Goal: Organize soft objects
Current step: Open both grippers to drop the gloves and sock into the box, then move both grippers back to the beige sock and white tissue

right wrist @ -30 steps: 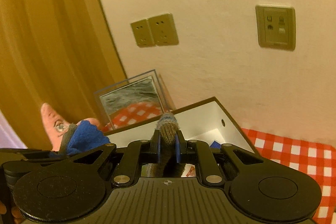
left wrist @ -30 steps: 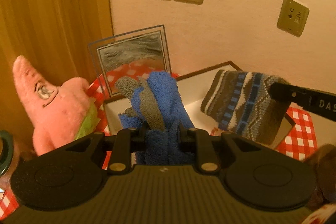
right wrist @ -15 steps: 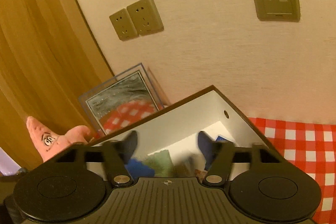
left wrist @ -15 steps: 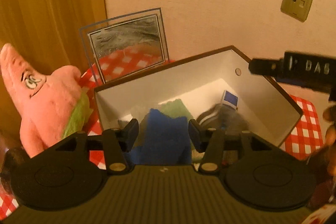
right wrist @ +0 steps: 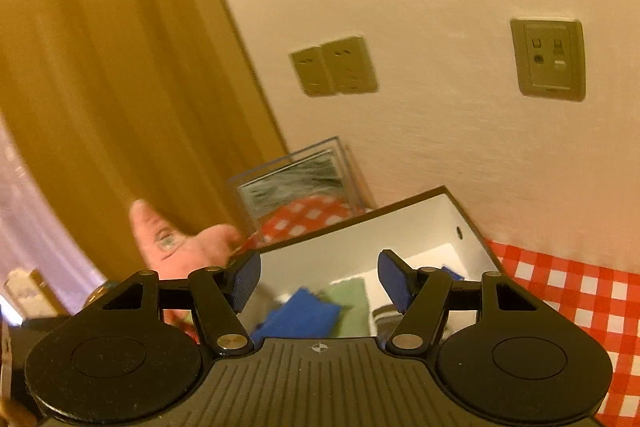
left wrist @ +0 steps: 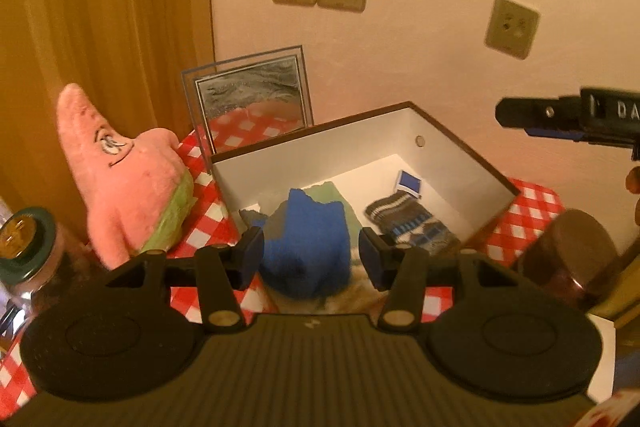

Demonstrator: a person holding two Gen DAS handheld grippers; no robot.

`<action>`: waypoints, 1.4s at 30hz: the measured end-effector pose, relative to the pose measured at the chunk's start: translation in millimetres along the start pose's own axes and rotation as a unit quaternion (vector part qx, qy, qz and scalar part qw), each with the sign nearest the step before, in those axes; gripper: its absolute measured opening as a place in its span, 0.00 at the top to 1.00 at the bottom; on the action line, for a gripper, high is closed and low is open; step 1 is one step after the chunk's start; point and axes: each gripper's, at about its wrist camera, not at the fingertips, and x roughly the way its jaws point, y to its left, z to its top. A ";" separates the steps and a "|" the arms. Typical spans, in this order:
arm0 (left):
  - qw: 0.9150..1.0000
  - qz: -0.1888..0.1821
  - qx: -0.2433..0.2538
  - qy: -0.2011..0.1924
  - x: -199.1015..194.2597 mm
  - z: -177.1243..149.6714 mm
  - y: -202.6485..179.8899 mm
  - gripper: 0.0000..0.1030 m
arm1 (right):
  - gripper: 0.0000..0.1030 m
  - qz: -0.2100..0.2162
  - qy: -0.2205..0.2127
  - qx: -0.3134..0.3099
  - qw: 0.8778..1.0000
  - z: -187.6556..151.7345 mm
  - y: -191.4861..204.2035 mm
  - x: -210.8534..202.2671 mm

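Left gripper point(left wrist: 311, 259): just opened, pads apart, pressing on nothing. Seen between them but lying free below, inside the white box with the brown rim point(left wrist: 460, 143): the blue terry-cloth mitten point(left wrist: 308, 247), slumped over a pale green cloth point(left wrist: 332, 193). Just beside it on the box floor: the grey knitted sock with blue and white stripes point(left wrist: 408, 223).

Right gripper point(right wrist: 319, 281): also just opened, with nothing between its pads, held over the near edge of the same box.

Judged from this: both soft pieces delivered, so now the withdrawal.

- Keep both pairs of jaws apart while lifting, so as not to catch the terry loops or the knit again.
- Rise straight up first, and move sideways only above the brown rim; otherwise risk of dragging the light box on the red and white checked tablecloth point(left wrist: 532, 199).
- Probably next: the pink star-shaped plush toy point(left wrist: 128, 179), leaning outside the box on its left side. Approach with the left gripper, from above, and close on the thick middle of the body, not on the pointed tip, likely to slip out.
- Stay away from the glass picture frame point(left wrist: 252, 99) behind the toy and from the glass jar with the green lid point(left wrist: 24, 239) near it.
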 end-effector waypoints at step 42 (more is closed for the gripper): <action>0.973 0.177 -0.146 -0.004 -226.5 -223.7 -188.7 0.52 | 0.37 0.123 0.131 -0.112 0.977 -183.1 -38.0 -225.2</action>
